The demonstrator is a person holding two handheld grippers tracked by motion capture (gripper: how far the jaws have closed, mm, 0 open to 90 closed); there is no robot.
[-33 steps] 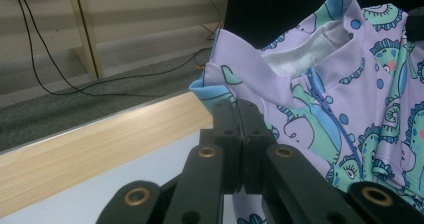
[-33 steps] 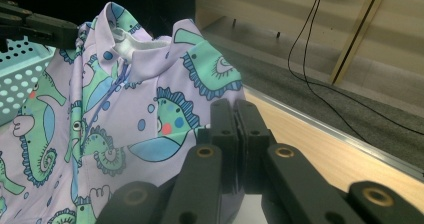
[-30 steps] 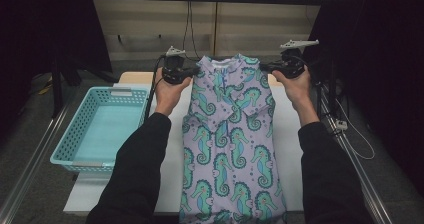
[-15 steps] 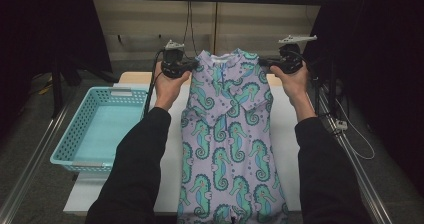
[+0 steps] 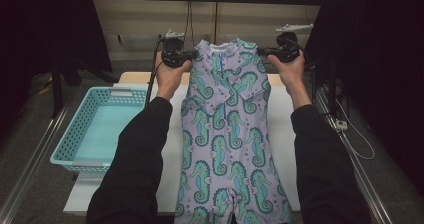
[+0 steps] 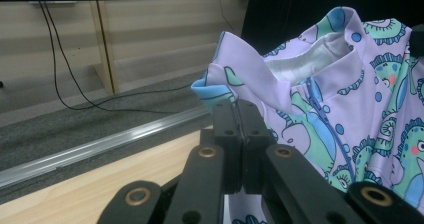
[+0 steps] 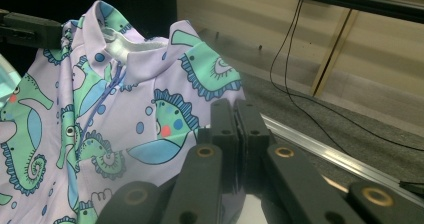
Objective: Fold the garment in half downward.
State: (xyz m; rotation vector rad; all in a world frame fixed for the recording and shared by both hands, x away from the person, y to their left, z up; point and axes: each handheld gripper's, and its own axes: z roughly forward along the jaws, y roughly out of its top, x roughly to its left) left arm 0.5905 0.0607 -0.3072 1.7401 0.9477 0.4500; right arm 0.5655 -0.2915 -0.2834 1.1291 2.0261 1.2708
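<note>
A lilac one-piece child's garment printed with teal and blue seahorses (image 5: pixel 227 134) hangs at the centre of the high view, held up by its two shoulders and draping down over the white-covered bench (image 5: pixel 285 134) toward the bottom edge of the frame. The left hand-held gripper (image 5: pixel 186 57), in the upper left of centre, has its black jaws pressed together on the fabric of one shoulder; the right hand-held gripper (image 5: pixel 264 51), in the upper right of centre, is clamped the same way on the other shoulder. The cloth is smooth and stretchy-looking, scattered with small blue dots between the seahorses, some of which carry a pink cheek spot. A stand-up collar with a white lining sits at the top, between the two grippers, and a blue zip runs down from it along the front. Short sleeves fold inward beside the chest, and the body narrows into two legs near the lower edge of the frame. In the left gripper view the garment (image 6: pixel 325 99) fills the right half, its collar open; in the right gripper view it (image 7: pixel 100 114) spreads across the left half. A light blue perforated plastic basket (image 5: pixel 70 144) rests at the left of the high view, apart from the garment.
</note>
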